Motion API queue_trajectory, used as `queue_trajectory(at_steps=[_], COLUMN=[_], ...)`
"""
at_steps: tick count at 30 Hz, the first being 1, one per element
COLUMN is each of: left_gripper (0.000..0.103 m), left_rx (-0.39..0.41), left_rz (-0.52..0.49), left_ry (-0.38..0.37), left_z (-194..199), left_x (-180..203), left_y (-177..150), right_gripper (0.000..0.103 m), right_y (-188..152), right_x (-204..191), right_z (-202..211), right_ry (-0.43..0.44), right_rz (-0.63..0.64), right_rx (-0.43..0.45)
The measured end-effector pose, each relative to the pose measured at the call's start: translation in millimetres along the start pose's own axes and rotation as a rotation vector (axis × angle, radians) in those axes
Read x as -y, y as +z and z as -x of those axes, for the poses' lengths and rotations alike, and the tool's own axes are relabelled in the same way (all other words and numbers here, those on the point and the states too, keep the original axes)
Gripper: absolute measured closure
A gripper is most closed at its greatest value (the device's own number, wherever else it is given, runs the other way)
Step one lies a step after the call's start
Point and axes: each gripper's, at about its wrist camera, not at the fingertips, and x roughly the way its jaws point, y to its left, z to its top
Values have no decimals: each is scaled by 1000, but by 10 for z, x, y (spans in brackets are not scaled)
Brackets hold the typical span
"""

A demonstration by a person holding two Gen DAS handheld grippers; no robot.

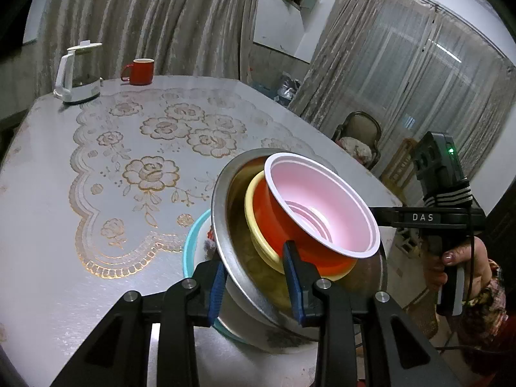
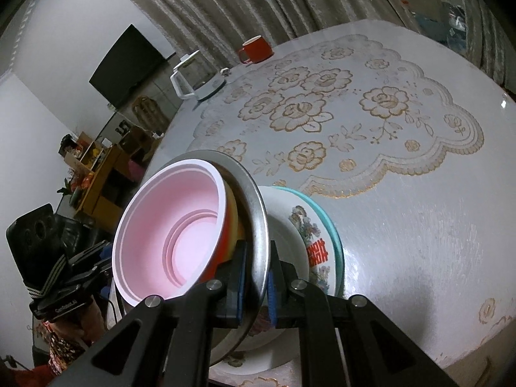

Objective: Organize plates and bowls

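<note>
A steel bowl (image 1: 222, 225) (image 2: 258, 219) holds a yellow bowl (image 1: 254, 225) (image 2: 233, 213) and, nested in that, a red bowl with a pink inside (image 1: 322, 206) (image 2: 180, 225). The stack looks tilted over a white, teal-rimmed enamel plate (image 1: 190, 248) (image 2: 309, 225) near the table edge. My left gripper (image 1: 256, 282) (image 2: 96, 258) is shut on the near rim of the steel bowl, one pad inside and one outside. From the opposite side, my right gripper (image 2: 256, 280) (image 1: 383, 216) is shut on the same rim. I cannot tell whether the bowl rests on the plate.
A white kettle (image 1: 77, 77) (image 2: 196, 77) and a red mug (image 1: 140, 71) (image 2: 256, 50) stand at the table's far end. The lace-patterned tablecloth (image 1: 113, 177) lies between them and the stack. A chair (image 1: 358, 135) and a person's hand (image 1: 451, 258) are beyond the table edge.
</note>
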Motion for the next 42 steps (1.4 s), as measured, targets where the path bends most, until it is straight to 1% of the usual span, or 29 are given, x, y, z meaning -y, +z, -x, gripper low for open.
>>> queue_trajectory(at_steps=[9, 17, 32, 37, 42], left_gripper=[70, 70, 70, 70, 70], left_rx=[-33, -65, -60, -65, -60], left_rz=[19, 24, 14, 32, 30], left_ry=[-2, 1, 23, 35, 41], left_z=[-184, -296, -331, -358, -367], left_x=[-51, -70, -51, -81, -75], left_y=[23, -40, -64, -79, -83], right_gripper=[92, 92, 92, 92, 92], right_y=[-11, -58, -97, -111, -115], right_x=[90, 175, 226, 229, 229], right_z=[-37, -105, -157, -195, -197], right_ry=[-21, -39, -54, -67, -69], right_rz=[-34, -58, -65, -65, -66], right_rx=[-12, -34, -54, -62, -59])
